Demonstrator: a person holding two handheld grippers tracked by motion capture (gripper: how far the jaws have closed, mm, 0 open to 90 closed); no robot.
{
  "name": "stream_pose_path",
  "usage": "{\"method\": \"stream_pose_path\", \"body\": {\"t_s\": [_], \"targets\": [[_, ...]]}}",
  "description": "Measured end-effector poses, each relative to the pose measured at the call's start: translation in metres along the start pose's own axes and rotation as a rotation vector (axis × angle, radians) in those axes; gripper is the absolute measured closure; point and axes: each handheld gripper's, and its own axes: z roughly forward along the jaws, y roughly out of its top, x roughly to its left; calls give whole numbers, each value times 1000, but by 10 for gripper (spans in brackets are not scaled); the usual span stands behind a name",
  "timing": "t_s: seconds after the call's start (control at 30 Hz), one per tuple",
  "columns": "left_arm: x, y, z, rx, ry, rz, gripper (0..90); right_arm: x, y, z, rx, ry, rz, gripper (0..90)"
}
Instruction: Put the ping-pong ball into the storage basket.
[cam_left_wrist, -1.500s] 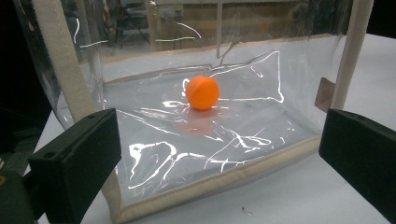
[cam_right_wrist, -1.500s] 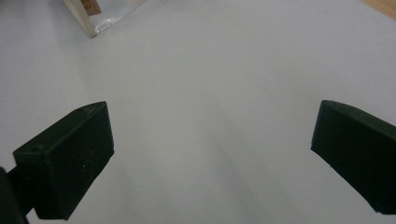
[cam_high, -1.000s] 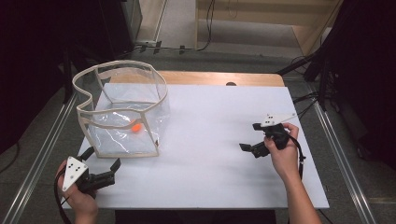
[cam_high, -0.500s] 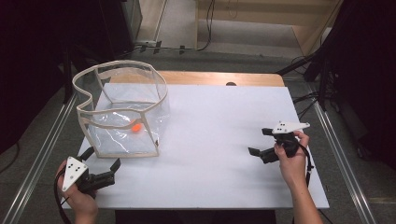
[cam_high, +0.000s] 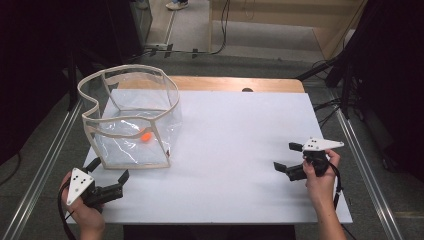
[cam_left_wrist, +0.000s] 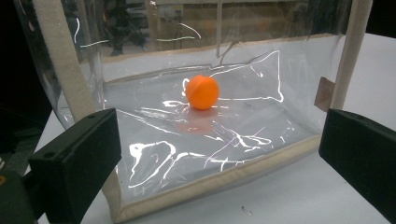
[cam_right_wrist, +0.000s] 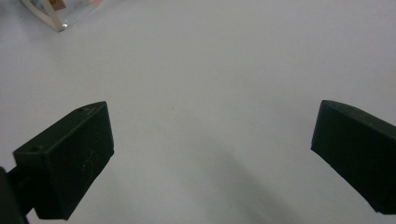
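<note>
Left tongs (cam_high: 107, 175) wide open, empty, just before clear bag (cam_high: 131, 120) holding orange ball (cam_left_wrist: 202, 92); right tongs (cam_high: 289, 159) open, empty, well apart from bag.

Surface (cam_high: 235, 145): flat white top, with a strip of bare wood along its far edge. Resting directly on it, at the near left: one clear plastic bag (cam_high: 131, 120) with beige trim, standing open-topped and holding an orange ball (cam_high: 145, 135).

clear bag (cam_high: 131, 120) blocks left (right open)
</note>
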Motion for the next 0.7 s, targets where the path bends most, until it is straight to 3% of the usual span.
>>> {"method": "stream_pose_path", "body": {"t_s": [0.7], "targets": [[0, 0, 0, 5, 1, 3, 0, -6, -39, -22, -86, -59, 71, 0]]}}
